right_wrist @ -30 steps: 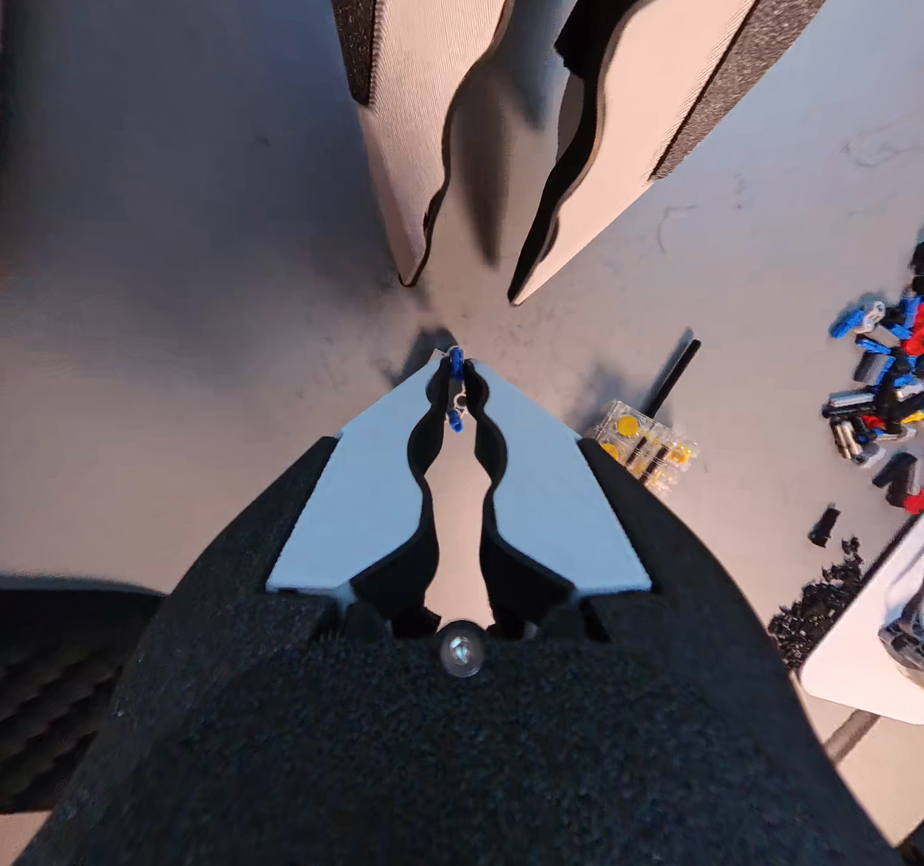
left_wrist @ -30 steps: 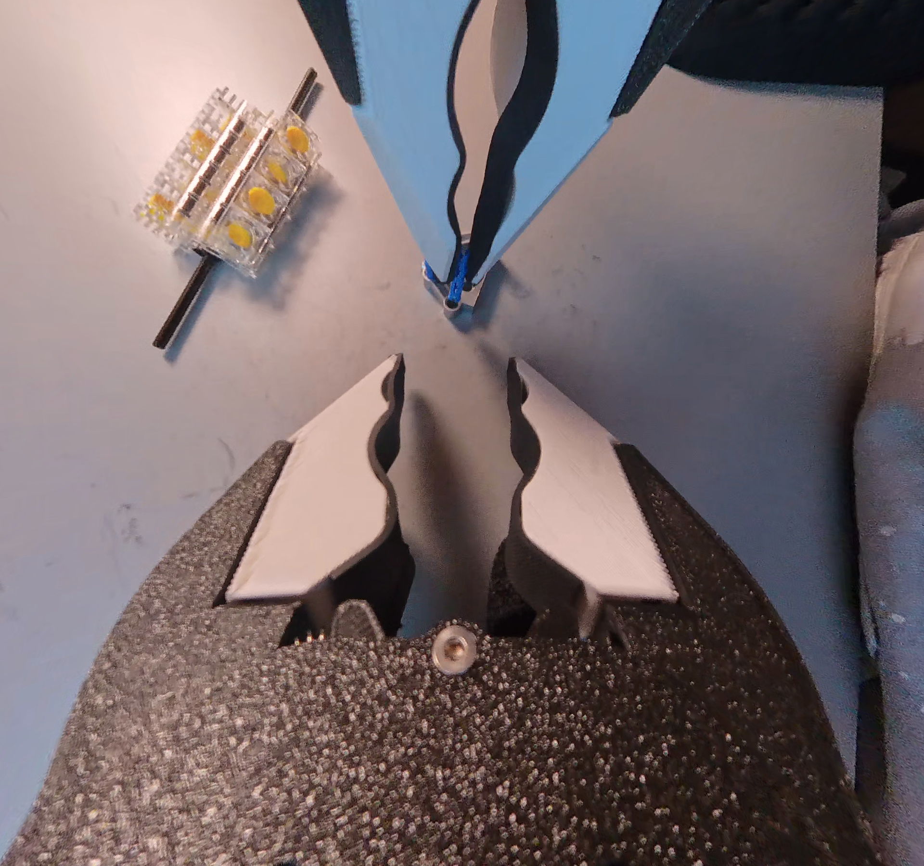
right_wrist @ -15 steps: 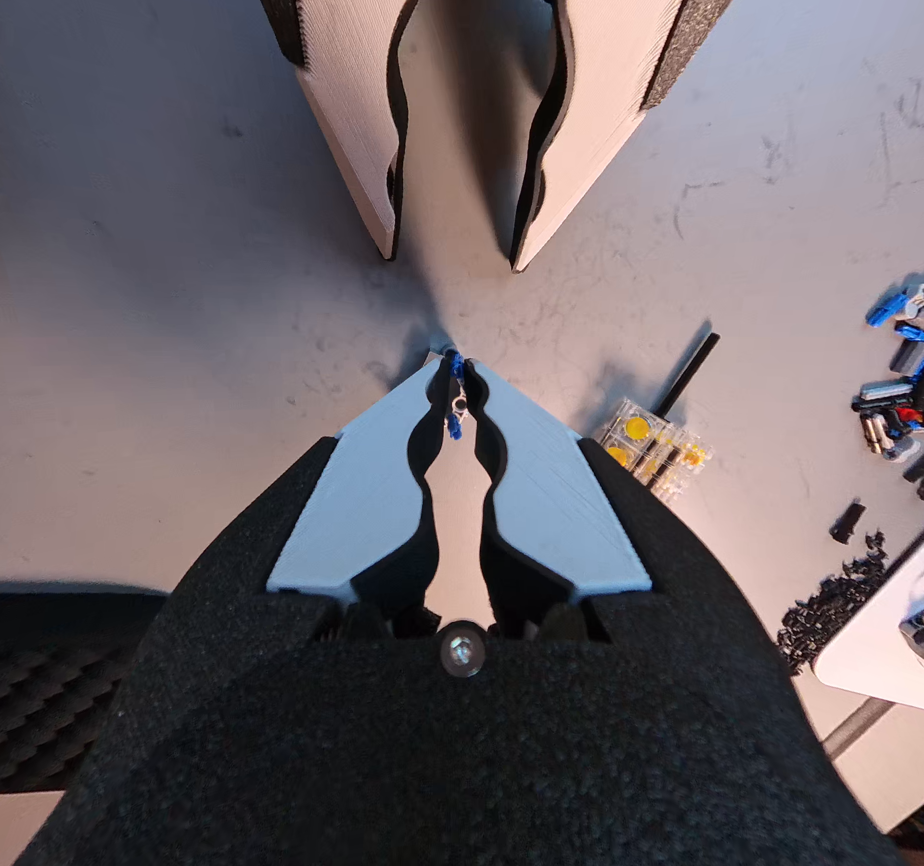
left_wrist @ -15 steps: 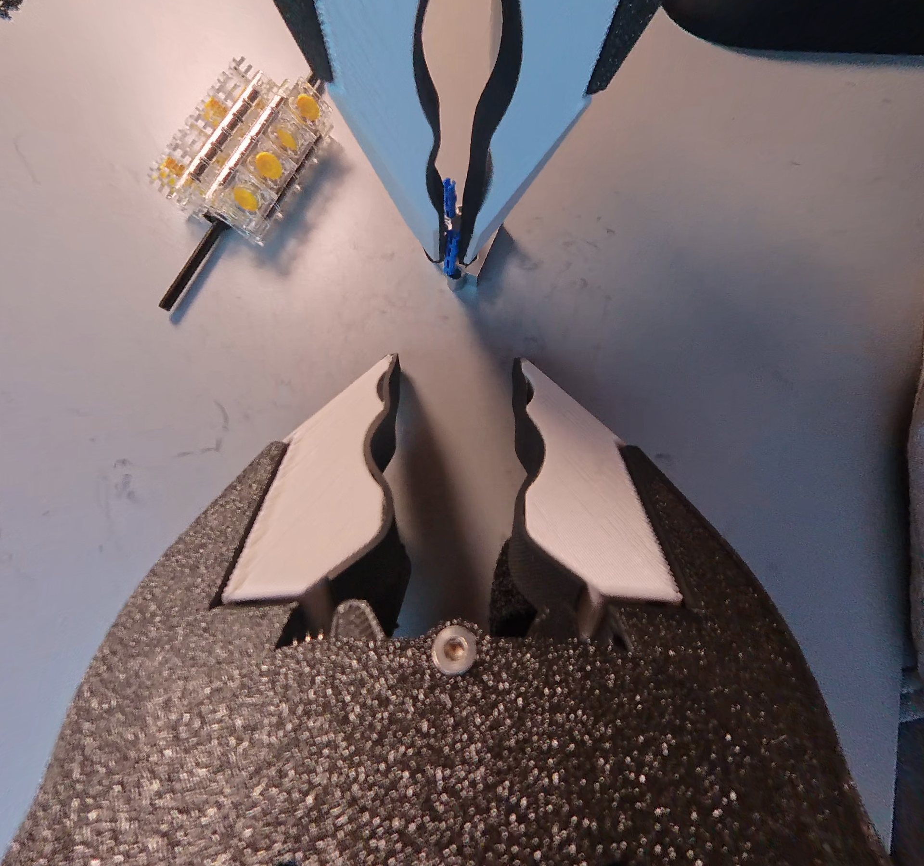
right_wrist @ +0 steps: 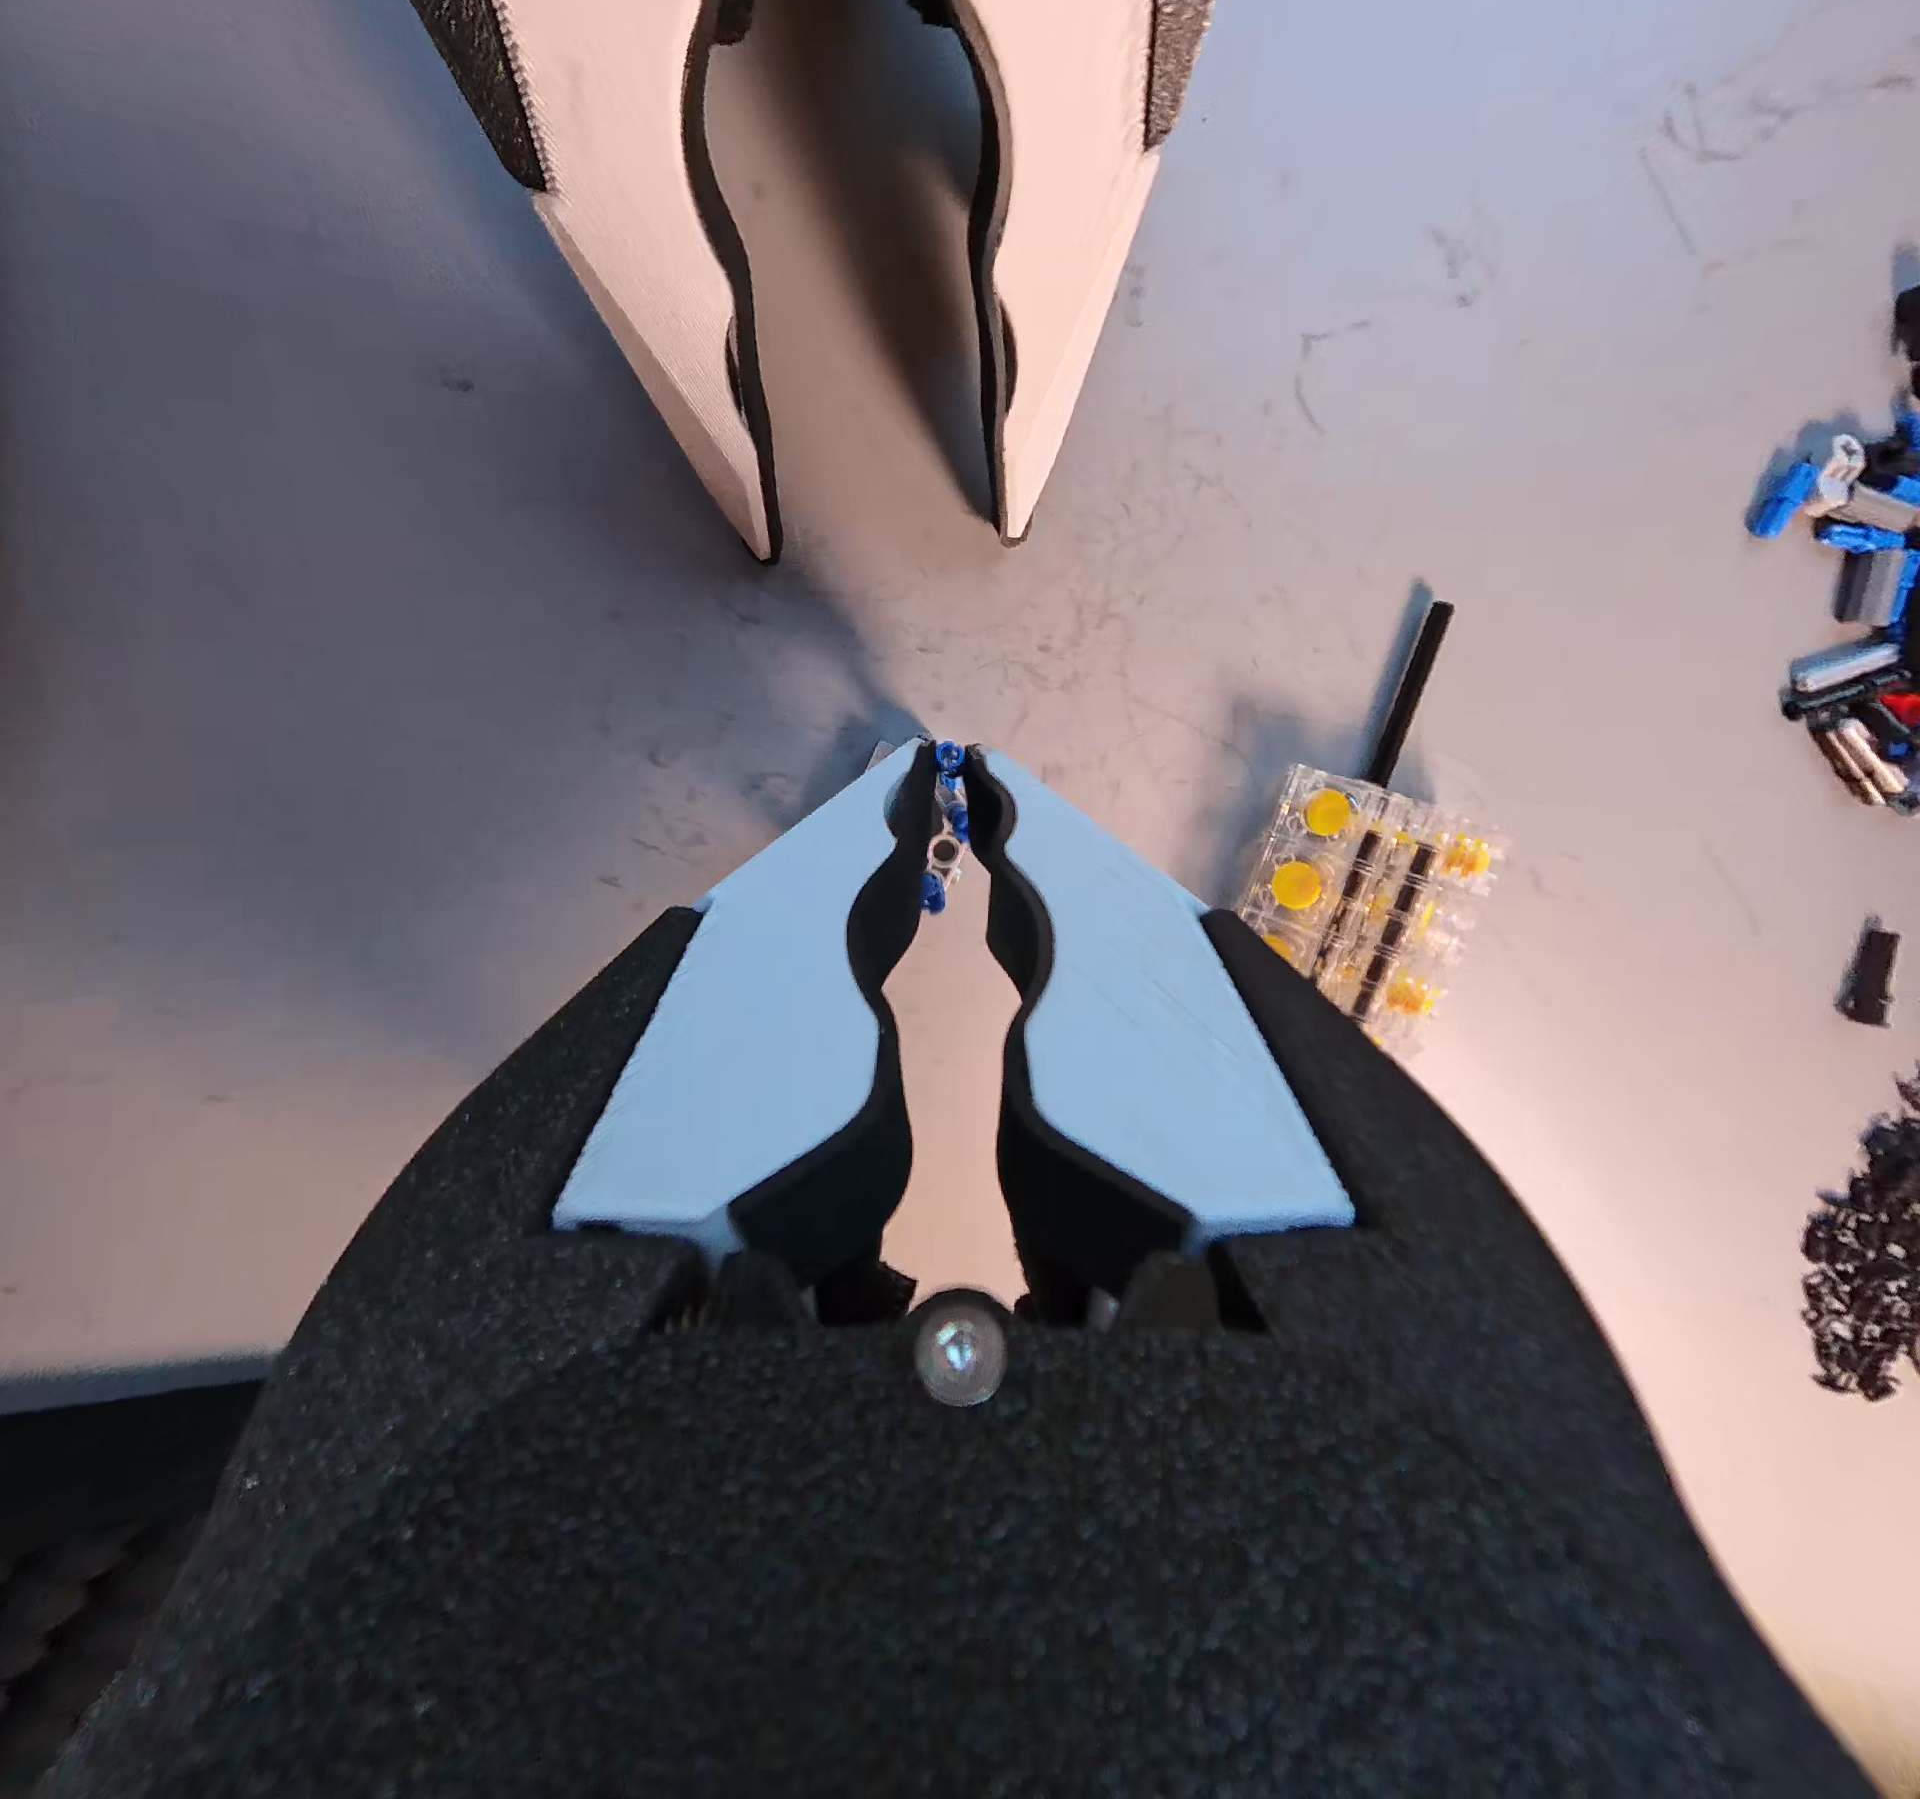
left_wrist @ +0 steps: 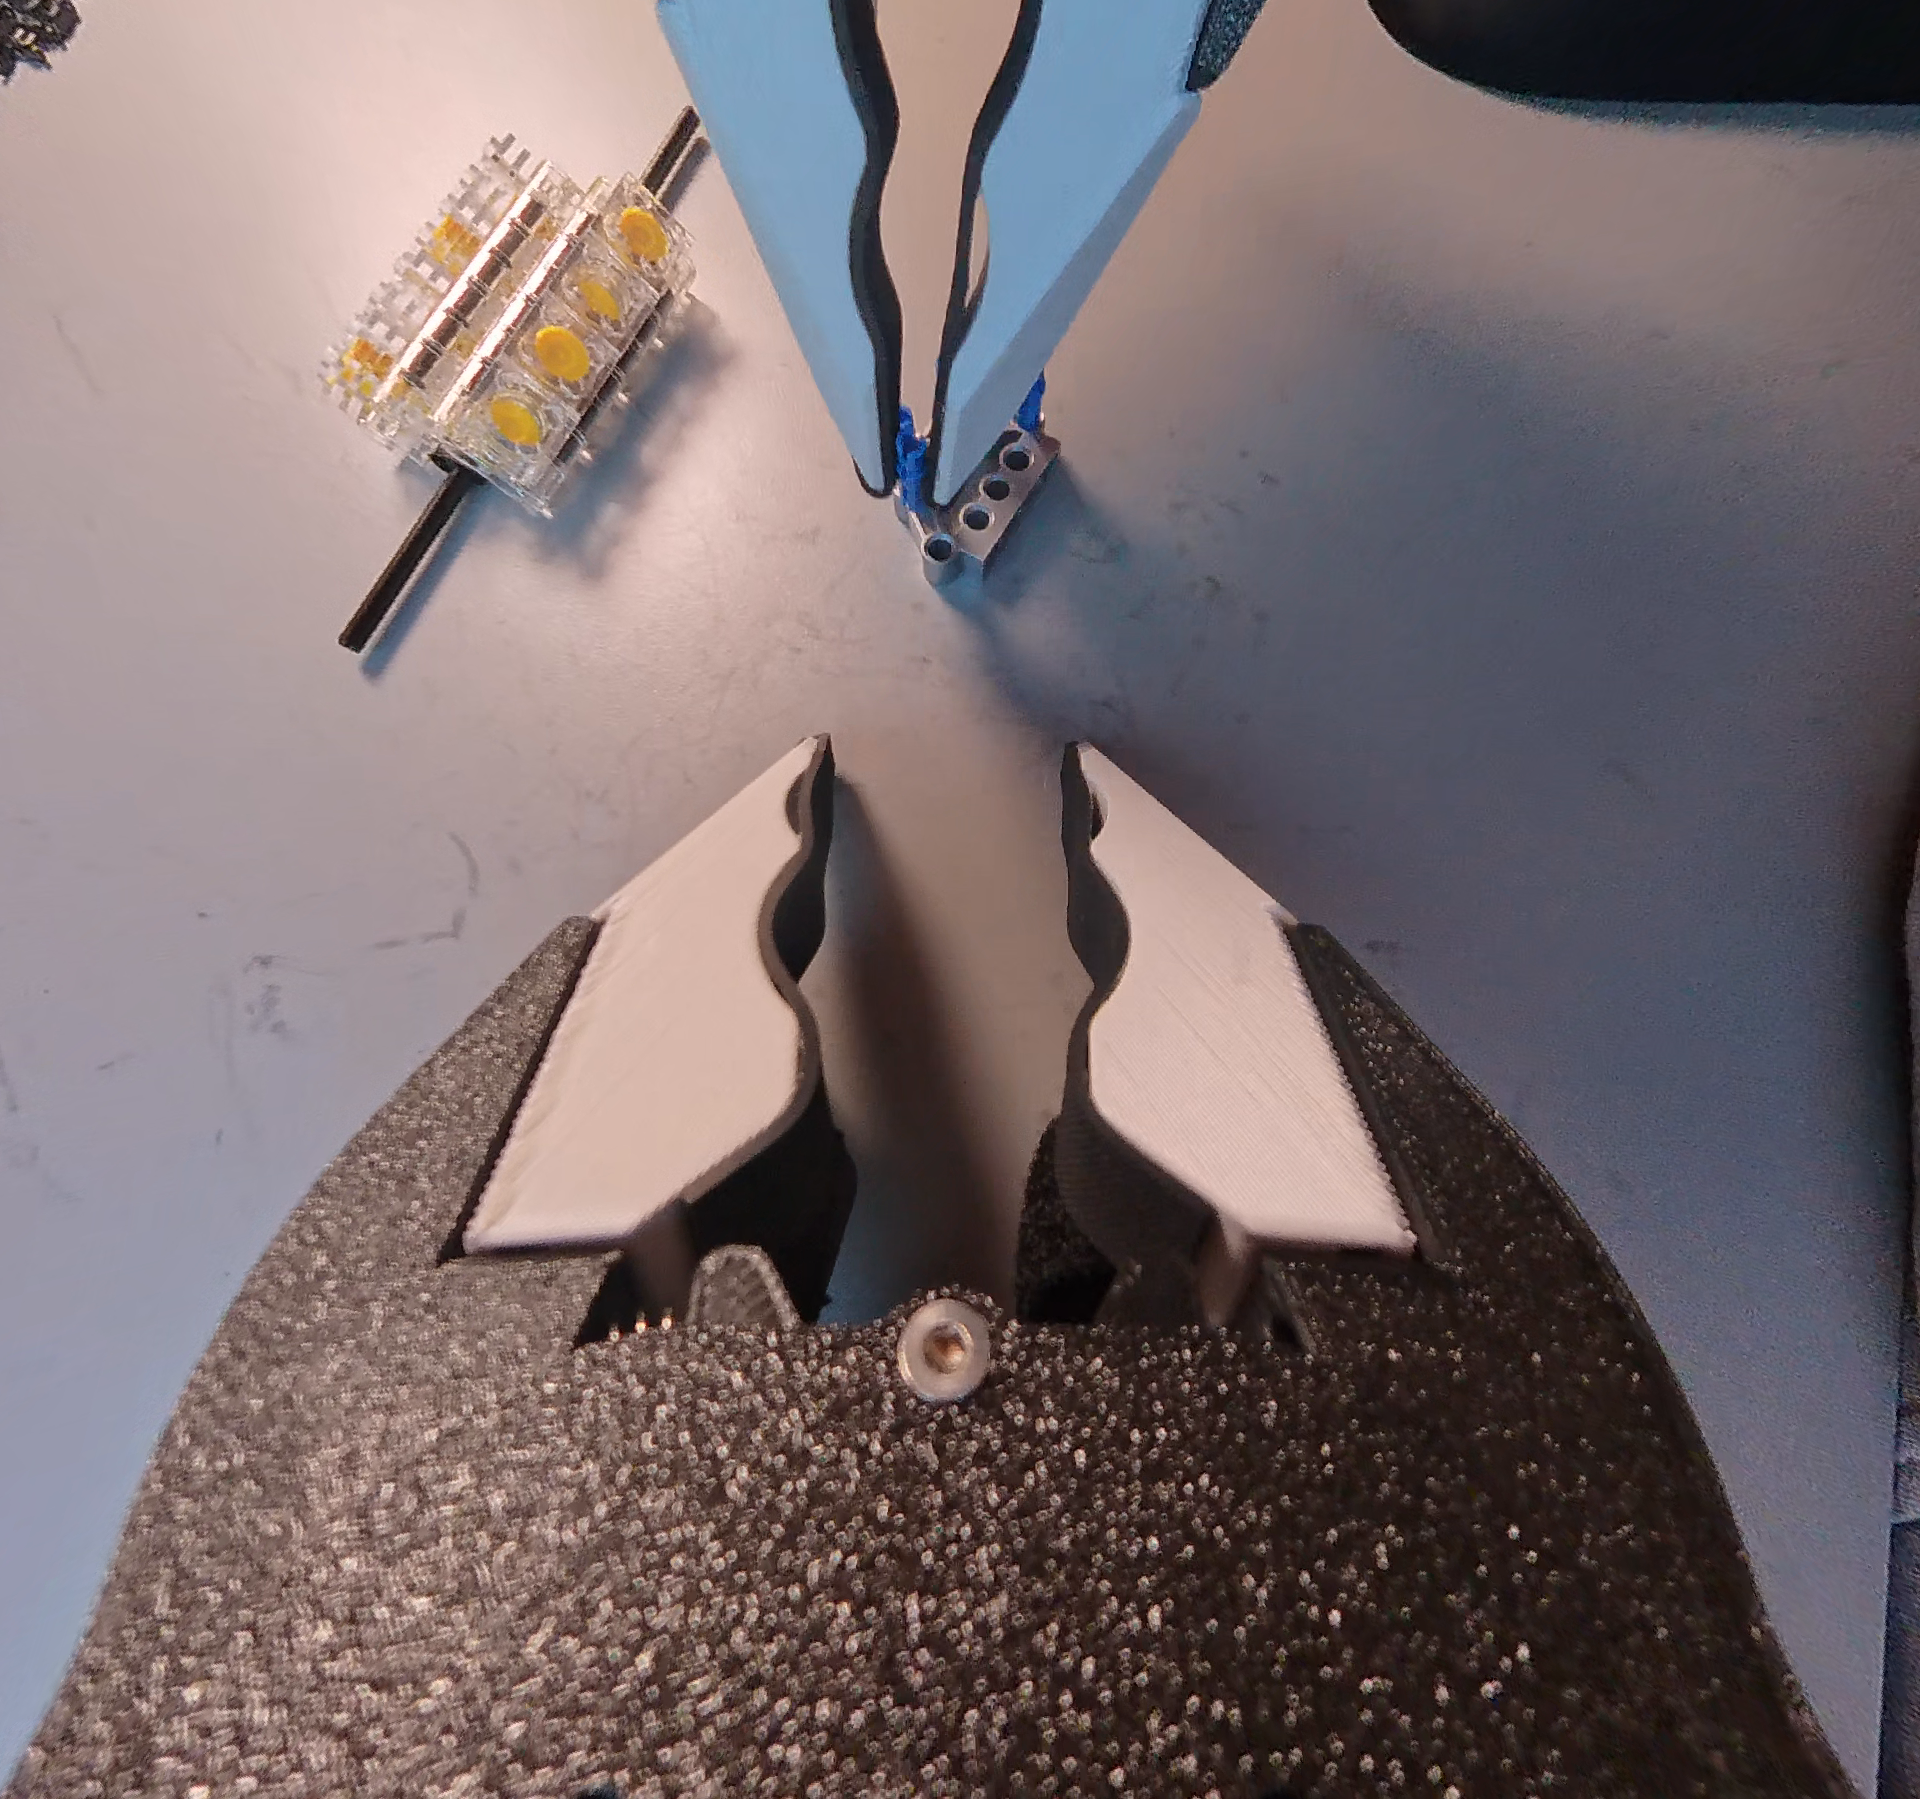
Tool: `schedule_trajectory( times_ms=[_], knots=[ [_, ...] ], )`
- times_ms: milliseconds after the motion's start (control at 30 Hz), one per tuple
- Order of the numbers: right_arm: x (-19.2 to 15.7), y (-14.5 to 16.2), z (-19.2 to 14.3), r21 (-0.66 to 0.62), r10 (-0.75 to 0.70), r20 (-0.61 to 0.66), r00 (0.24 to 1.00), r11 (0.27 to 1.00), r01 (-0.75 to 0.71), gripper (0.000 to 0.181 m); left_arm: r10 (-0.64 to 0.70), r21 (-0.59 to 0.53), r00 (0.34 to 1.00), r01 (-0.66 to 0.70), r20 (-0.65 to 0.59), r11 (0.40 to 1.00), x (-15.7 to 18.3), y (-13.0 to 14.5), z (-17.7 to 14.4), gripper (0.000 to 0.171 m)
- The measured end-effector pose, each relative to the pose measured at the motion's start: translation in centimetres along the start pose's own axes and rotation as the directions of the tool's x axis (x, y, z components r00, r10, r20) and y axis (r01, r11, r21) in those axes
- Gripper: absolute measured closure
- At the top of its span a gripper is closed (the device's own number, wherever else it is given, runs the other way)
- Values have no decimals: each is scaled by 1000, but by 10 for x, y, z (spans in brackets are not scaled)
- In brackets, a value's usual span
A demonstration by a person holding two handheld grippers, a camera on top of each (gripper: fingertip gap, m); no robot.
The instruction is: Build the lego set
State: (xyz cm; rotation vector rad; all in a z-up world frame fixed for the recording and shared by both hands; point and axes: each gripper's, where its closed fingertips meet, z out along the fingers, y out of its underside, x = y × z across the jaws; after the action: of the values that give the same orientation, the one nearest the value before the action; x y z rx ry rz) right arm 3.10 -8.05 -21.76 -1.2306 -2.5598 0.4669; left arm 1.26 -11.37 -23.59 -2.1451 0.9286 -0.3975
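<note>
Right gripper (right_wrist: 945,778) jaws clamped on grey holed beam (left_wrist: 982,508) with blue pins, left gripper (left_wrist: 945,762) jaws wide apart, holding nothing, clear block (left_wrist: 520,347) nearby on counter (left_wrist: 1455,606).

Both wide-angle views are bright and mostly sharp, bending outward at the edges, with cool light on the counter (left_wrist: 1455,710) turning warm pinkish in the right wrist view and soft shadows pooling beneath each hand-held gripper.
</note>
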Motion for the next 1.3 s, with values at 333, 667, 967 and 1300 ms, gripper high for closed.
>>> schedule_trajectory(
  times_ms=[333, 667, 967, 1300],
  knots=[
    [-1, 2, -3, 79, 74, -28, 997, 994, -72, 179, 9, -1, 1000, -9, 11, 1000, 0, 0, 0, 129],
    [-3, 4, -5, 196, 198, -16, 980, 962, -191, 178, 6, -2, 1000, -6, 15, 1000, 0, 0, 0, 129],
    [-3, 6, -5, 283, 277, -39, 960, 925, -255, 178, 4, -1, 1000, -4, 14, 1000, 0, 0, -1, 129],
    [-3, 7, 1, 250, 260, -72, 963, 939, -235, 178, -2, 1, 1000, 2, 23, 1000, -1, 0, 0, 126]
  ],
)
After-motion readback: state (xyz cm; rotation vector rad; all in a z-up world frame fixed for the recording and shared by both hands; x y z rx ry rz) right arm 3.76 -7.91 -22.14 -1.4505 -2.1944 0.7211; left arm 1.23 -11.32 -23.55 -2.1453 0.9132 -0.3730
